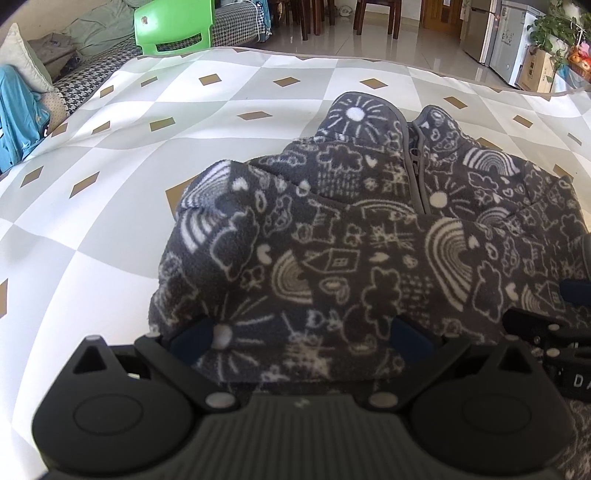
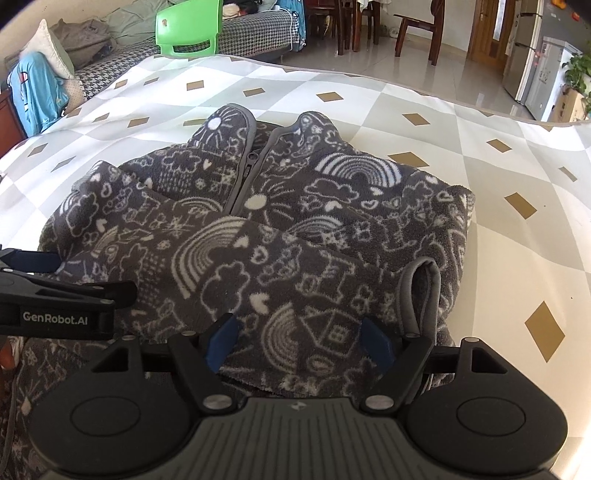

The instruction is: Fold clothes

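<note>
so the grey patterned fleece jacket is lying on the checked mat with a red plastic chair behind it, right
Not quite: the plastic chair is green, not red, as the right wrist view shows. The grey patterned fleece jacket does lie on the checked mat, with the chair behind it.

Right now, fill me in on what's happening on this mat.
A person is folding a dark grey patterned fleece jacket on a checkered mat, working with a hand-held gripper in each hand. The bottom part has already been folded up over the zipped front, and a sleeve cuff lies on the right side. The right hand-held gripper stands open over the near folded edge, its pads not pinching the fabric. The left hand-held gripper is spread wide at that edge too; whether it grips is unclear.
</note>
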A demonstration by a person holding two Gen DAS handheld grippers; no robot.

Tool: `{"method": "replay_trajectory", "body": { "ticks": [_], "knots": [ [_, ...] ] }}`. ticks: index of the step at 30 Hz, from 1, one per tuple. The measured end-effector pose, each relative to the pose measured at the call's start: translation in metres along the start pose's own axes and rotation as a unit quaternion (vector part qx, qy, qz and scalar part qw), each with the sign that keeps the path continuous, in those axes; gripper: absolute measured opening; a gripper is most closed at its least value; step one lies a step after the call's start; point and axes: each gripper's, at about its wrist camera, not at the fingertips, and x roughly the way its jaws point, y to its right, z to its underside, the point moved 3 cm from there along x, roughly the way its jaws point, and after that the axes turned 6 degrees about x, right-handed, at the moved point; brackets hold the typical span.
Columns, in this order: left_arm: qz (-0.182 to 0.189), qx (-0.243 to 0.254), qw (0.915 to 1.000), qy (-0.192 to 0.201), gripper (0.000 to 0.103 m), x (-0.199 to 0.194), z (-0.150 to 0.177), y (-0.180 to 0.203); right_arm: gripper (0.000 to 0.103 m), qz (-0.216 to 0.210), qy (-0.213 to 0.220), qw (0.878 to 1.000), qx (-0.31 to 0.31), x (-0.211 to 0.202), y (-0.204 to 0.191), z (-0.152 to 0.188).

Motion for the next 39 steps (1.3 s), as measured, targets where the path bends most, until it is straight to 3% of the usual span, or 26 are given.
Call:
{"method": "replay_trajectory", "body": {
  "ticks": [6, 12, 25, 34, 39],
  "knots": [
    [0.004, 0.019, 0.9998, 0.01, 0.103, -0.021, 0.004, 0.003, 0.073, -0.012, -0.004, 1.0, 0.007, -0.006, -0.004, 0.0],
    [0.011, -0.013, 0.9998, 0.009, 0.103, -0.039, 0.025, -0.005, 0.07, -0.012, 0.009, 1.0, -0.005, -0.022, -0.011, 0.009],
    [-0.009, 0.019, 0.9998, 0.004, 0.103, -0.062, 0.066, 0.012, 0.069, 0.0, 0.014, 1.0, 0.004, -0.053, -0.009, 0.027],
    [-0.013, 0.017, 0.9997, -0.013, 0.103, -0.063, 0.08, 0.013, 0.069, -0.005, -0.002, 0.999, 0.054, -0.062, -0.013, 0.048],
    [-0.014, 0.019, 0.9994, -0.024, 0.103, -0.058, 0.086, 0.014, 0.069, -0.005, -0.033, 0.996, 0.081, -0.053, -0.013, 0.06]
  ]
}}
